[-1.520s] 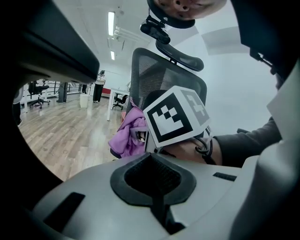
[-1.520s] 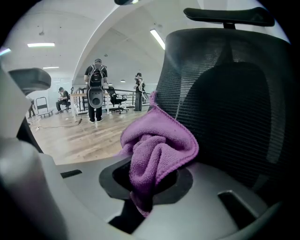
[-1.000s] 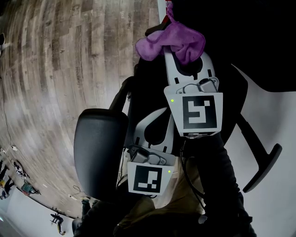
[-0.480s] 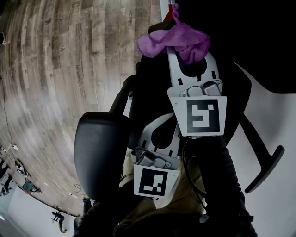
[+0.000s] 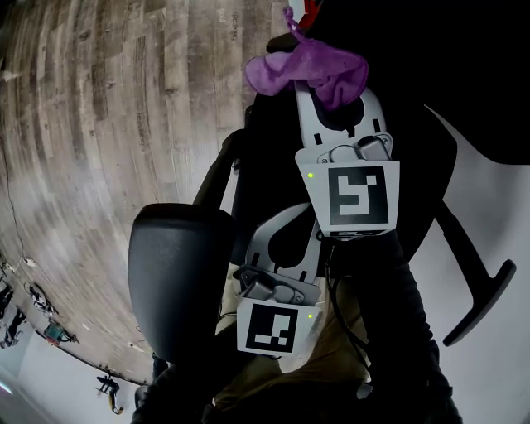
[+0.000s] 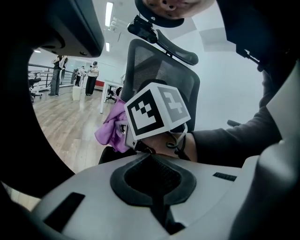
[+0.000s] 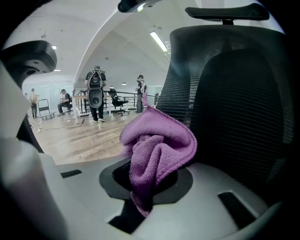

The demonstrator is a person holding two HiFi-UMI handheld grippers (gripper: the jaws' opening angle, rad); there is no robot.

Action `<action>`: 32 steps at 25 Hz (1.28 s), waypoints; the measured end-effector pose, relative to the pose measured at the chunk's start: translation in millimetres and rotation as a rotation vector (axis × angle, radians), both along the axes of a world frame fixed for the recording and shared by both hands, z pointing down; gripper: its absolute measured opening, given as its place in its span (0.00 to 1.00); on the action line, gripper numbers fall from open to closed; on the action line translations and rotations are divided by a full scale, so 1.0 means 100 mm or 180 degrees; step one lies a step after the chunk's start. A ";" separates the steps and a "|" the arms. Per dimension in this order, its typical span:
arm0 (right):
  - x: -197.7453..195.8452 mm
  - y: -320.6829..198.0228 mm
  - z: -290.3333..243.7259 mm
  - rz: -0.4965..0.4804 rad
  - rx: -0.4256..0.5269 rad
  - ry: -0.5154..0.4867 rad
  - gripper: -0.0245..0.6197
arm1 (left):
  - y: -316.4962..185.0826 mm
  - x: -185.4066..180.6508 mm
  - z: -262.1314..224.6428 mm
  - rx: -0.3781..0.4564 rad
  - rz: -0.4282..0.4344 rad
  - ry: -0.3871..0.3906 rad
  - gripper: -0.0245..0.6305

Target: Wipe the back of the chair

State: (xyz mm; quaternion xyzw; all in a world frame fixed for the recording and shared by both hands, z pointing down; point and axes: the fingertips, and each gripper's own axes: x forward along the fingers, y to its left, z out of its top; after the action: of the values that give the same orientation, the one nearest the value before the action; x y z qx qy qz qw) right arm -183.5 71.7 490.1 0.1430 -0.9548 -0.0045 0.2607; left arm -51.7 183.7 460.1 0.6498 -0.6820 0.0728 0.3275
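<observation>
- The chair back [image 7: 234, 103] is black mesh. It stands upright and fills the right half of the right gripper view, with a headrest [image 7: 225, 11] above it on a short stem.
- One purple cloth [image 7: 157, 140], bunched into soft folds, sits right at the left edge of that mesh. I cannot tell whether it presses on the mesh.
- The right tool [image 7: 150, 176] has its jaws closed on the lower part of the cloth, which bulges up and out from between them.
- In the head view the right tool [image 5: 331, 83] reaches forward, away from the person. Its marker cube [image 5: 356, 195] faces up and the cloth [image 5: 306, 66] is at its tip, against the dark chair.
- The left tool [image 5: 286, 224] is held lower and nearer the body, just behind and left of the right one, and points the same way.
- In its own view the left tool [image 6: 152, 161] has its jaws together, with nothing between them.
- Past those jaws are the right tool's cube [image 6: 157, 112], the hand [image 6: 164, 150] gripping it and a dark sleeve [image 6: 234, 140].
- A black rounded pad [image 5: 178, 281] lies just left of the left tool. I cannot tell which part of a chair it is.
- The floor [image 5: 124, 124] is pale wood planks.
- Count: one cloth, two tools and one chair close by.
- Several people [image 7: 96, 93] stand far back on the floor.
</observation>
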 end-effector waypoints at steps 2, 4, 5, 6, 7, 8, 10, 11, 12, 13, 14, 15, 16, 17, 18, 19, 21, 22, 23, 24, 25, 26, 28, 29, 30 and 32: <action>0.00 0.03 0.07 0.0044 -0.0086 0.0029 0.14 | 0.02 0.01 0.02 -0.0027 0.0015 0.0017 0.04; 0.00 0.02 0.10 0.0058 -0.0135 0.0033 0.14 | 0.01 0.03 0.01 -0.0027 0.0021 0.0034 0.04; 0.00 0.01 0.10 0.0071 -0.0156 0.0022 0.14 | 0.01 0.04 0.02 -0.0023 0.0025 0.0034 0.04; 0.01 0.00 0.10 0.0089 -0.0178 0.0009 0.14 | 0.00 0.05 0.02 -0.0024 0.0032 0.0030 0.04; 0.02 -0.01 0.10 0.0101 -0.0195 0.0000 0.14 | 0.00 0.07 0.03 -0.0031 0.0042 0.0025 0.04; 0.05 -0.01 0.11 0.0105 -0.0204 -0.0003 0.14 | 0.00 0.09 0.03 -0.0038 0.0054 0.0018 0.04; 0.09 -0.03 0.11 0.0087 -0.0205 0.0004 0.14 | -0.02 0.14 0.03 -0.0041 0.0075 -0.0002 0.04; 0.11 -0.04 0.10 0.0077 -0.0210 0.0006 0.14 | -0.03 0.15 0.03 -0.0039 0.0081 -0.0011 0.04; 0.12 -0.06 0.09 0.0075 -0.0216 0.0007 0.14 | -0.04 0.16 0.02 -0.0040 0.0083 -0.0015 0.04; 0.12 -0.07 0.09 0.0081 -0.0219 0.0009 0.14 | -0.05 0.16 0.02 -0.0044 0.0085 -0.0013 0.04; 0.13 -0.09 0.09 0.0094 -0.0219 0.0011 0.14 | -0.06 0.16 0.02 -0.0051 0.0092 -0.0007 0.04; 0.15 -0.11 0.09 0.0112 -0.0220 0.0014 0.14 | -0.07 0.17 0.03 -0.0058 0.0102 -0.0001 0.04; 0.18 -0.14 0.10 0.0131 -0.0220 0.0016 0.14 | -0.08 0.19 0.03 -0.0064 0.0115 0.0002 0.04; 0.21 -0.17 0.10 0.0149 -0.0219 0.0017 0.14 | -0.09 0.21 0.04 -0.0065 0.0126 -0.0001 0.04; 0.25 -0.19 0.10 0.0165 -0.0217 0.0017 0.14 | -0.11 0.23 0.03 -0.0063 0.0135 -0.0009 0.04; 0.28 -0.22 0.11 0.0178 -0.0216 0.0016 0.14 | -0.13 0.25 0.03 -0.0061 0.0141 -0.0022 0.04; 0.35 -0.27 0.11 0.0202 -0.0222 0.0013 0.14 | -0.17 0.27 0.04 -0.0072 0.0160 -0.0050 0.04; 0.38 -0.29 0.11 0.0217 -0.0230 0.0009 0.13 | -0.18 0.29 0.04 -0.0083 0.0171 -0.0062 0.04; 0.42 -0.32 0.12 0.0233 -0.0240 0.0003 0.14 | -0.20 0.31 0.04 -0.0093 0.0179 -0.0072 0.04; 0.45 -0.34 0.12 0.0249 -0.0250 -0.0003 0.14 | -0.22 0.33 0.05 -0.0099 0.0188 -0.0081 0.04; 0.49 -0.37 0.13 0.0262 -0.0256 -0.0007 0.14 | -0.24 0.36 0.05 -0.0101 0.0199 -0.0089 0.04; 0.52 -0.39 0.13 0.0272 -0.0259 -0.0009 0.14 | -0.27 0.39 0.05 -0.0100 0.0211 -0.0096 0.04; 0.58 -0.44 0.13 0.0291 -0.0265 -0.0011 0.14 | -0.31 0.44 0.05 -0.0094 0.0228 -0.0104 0.04; 0.61 -0.46 0.13 0.0299 -0.0269 -0.0014 0.14 | -0.33 0.46 0.05 -0.0093 0.0234 -0.0106 0.04; 0.63 -0.48 0.13 0.0306 -0.0273 -0.0019 0.14 | -0.35 0.47 0.05 -0.0094 0.0241 -0.0106 0.04; 0.67 -0.52 0.13 0.0315 -0.0279 -0.0030 0.14 | -0.38 0.51 0.05 -0.0096 0.0260 -0.0114 0.04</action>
State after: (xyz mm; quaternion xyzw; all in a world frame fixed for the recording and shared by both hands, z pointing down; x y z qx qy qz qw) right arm -116.0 19.6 502.8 0.1785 -0.9470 0.0509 0.2620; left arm -0.9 145.6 465.1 0.6707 -0.6595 0.1081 0.3218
